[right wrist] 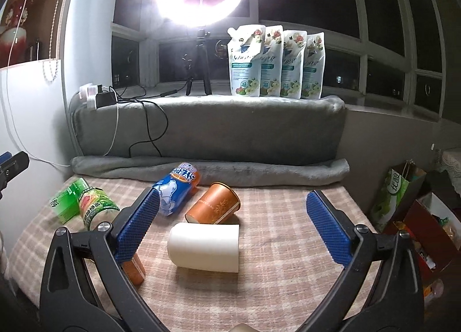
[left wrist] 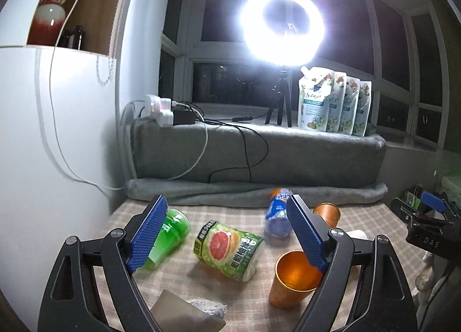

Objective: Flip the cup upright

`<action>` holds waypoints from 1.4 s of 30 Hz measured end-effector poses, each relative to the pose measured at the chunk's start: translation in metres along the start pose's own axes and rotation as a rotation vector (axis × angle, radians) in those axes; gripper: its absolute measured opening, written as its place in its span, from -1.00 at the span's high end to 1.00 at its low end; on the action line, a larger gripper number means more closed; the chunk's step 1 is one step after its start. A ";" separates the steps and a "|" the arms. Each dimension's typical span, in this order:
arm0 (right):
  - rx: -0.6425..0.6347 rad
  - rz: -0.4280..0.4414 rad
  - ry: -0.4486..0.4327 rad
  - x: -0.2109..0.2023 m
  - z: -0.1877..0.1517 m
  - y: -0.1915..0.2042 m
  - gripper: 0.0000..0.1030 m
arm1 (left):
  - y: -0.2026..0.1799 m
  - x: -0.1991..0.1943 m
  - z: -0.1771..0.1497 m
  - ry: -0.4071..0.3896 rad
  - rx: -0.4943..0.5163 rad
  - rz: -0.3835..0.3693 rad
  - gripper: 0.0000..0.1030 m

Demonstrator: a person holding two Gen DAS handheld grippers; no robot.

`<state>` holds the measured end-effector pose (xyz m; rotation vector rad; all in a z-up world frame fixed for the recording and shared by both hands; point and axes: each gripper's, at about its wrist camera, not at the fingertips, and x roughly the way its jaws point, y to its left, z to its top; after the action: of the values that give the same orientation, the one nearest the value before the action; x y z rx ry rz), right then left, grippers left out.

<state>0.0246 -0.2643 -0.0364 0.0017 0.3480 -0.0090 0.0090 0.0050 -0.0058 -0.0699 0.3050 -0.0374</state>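
Cup [right wrist: 205,246], white, lies on its side on the checked counter [right wrist: 288,231], just ahead of my right gripper [right wrist: 233,228], between its spread jaws. My left gripper [left wrist: 227,234] hangs open over a grapefruit can [left wrist: 227,250].

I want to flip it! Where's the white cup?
In the right wrist view, the white cup lies on its side mid-table, just in front of the tipped orange cup.

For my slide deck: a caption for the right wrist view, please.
Open right gripper faces a white cup lying on its side.
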 end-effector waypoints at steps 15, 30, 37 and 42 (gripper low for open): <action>0.010 0.006 0.001 0.001 0.000 -0.002 -1.00 | -0.005 -0.002 0.000 0.012 -0.006 -0.027 -0.65; 0.012 0.007 0.005 0.002 0.000 -0.001 -1.00 | -0.006 -0.005 0.000 0.005 -0.006 -0.038 -0.65; 0.017 0.001 0.005 0.001 -0.001 -0.001 -1.00 | -0.007 -0.005 0.000 0.003 -0.007 -0.038 -0.65; 0.016 0.002 0.006 0.001 -0.002 0.000 -1.00 | -0.007 -0.005 0.001 -0.004 -0.008 -0.032 -0.65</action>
<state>0.0247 -0.2643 -0.0386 0.0181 0.3536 -0.0096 0.0041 -0.0012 -0.0028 -0.0831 0.2999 -0.0675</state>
